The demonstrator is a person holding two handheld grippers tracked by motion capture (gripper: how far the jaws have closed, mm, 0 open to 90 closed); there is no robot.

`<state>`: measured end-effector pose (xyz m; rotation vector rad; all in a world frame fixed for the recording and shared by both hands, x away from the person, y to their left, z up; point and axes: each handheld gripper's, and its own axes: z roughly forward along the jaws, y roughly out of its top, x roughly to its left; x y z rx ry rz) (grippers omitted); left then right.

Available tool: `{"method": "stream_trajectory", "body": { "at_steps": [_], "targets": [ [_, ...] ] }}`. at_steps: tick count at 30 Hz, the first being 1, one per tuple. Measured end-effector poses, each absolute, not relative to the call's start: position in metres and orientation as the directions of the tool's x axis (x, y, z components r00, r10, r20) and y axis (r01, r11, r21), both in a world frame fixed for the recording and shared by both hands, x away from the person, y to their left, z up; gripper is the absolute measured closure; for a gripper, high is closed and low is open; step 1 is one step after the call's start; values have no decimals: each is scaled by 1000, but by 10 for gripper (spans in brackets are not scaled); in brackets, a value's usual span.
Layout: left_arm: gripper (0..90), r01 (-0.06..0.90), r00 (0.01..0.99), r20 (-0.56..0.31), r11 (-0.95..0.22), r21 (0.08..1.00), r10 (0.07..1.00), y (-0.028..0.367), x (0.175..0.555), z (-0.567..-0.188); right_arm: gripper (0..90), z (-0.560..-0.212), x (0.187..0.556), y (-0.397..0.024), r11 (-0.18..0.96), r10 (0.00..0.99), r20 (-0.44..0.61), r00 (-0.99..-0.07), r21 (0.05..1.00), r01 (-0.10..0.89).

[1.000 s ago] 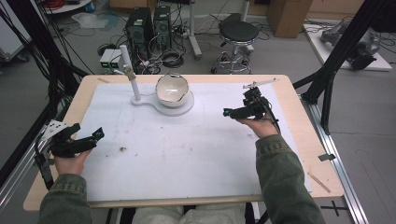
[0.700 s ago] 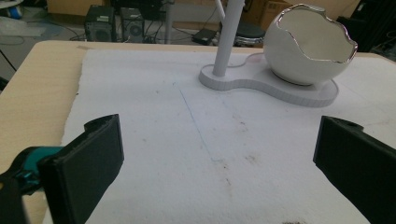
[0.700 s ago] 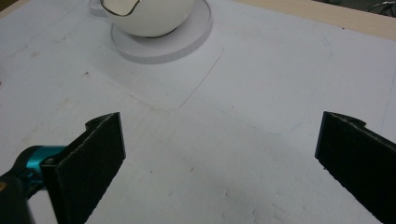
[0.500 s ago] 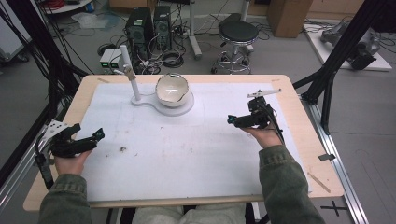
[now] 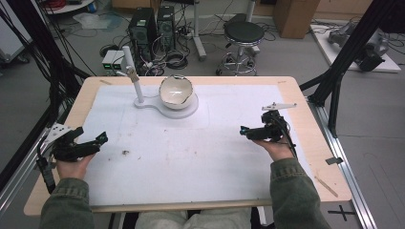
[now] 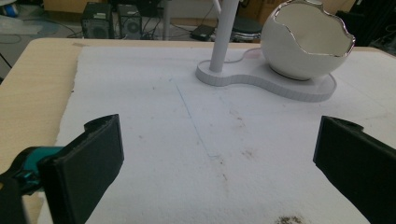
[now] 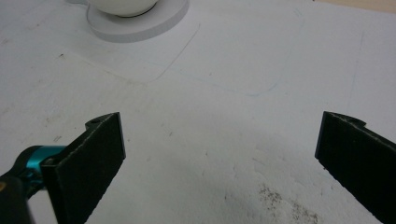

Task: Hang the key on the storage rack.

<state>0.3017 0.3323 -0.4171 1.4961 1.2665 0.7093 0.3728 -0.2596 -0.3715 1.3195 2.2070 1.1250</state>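
A white eggshell-shaped bowl (image 5: 175,90) sits on a white base (image 5: 191,109) with an upright post (image 5: 135,81) at the far middle of the table. My left gripper (image 5: 101,139) rests at the left edge of the white mat (image 5: 200,162), held in a hand. Its jaws stand wide open with nothing between them, and the left gripper (image 6: 219,172) looks toward the bowl (image 6: 306,42) and post (image 6: 222,37). My right gripper (image 5: 243,131) is at the right of the mat, pointing left. The right gripper (image 7: 219,163) is also open and empty over bare mat, with the base (image 7: 140,25) far ahead.
Dark dirt specks (image 5: 125,152) lie on the mat near the left gripper, and more specks (image 7: 280,200) under the right one. The wooden table rim (image 5: 81,100) frames the mat. Black frame struts (image 5: 344,62) rise at the right; a stool (image 5: 243,33) and computer towers (image 5: 153,24) stand behind.
My right gripper has drawn back toward the person and slightly right, staying open. The left gripper has barely moved.
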Motion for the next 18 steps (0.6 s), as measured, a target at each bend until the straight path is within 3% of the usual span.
{"method": "stream_trajectory", "body": {
  "at_steps": [12,18],
  "targets": [
    [22,356,279,-165,57,933,946,331,301,-417,6,-392,359,-283,207,881,115,-458,779,592],
    [22,355,280,-162,55,933,946,331,300,-417,6,-398,349,-291,199,893,76,-444,817,541]
  ]
}}
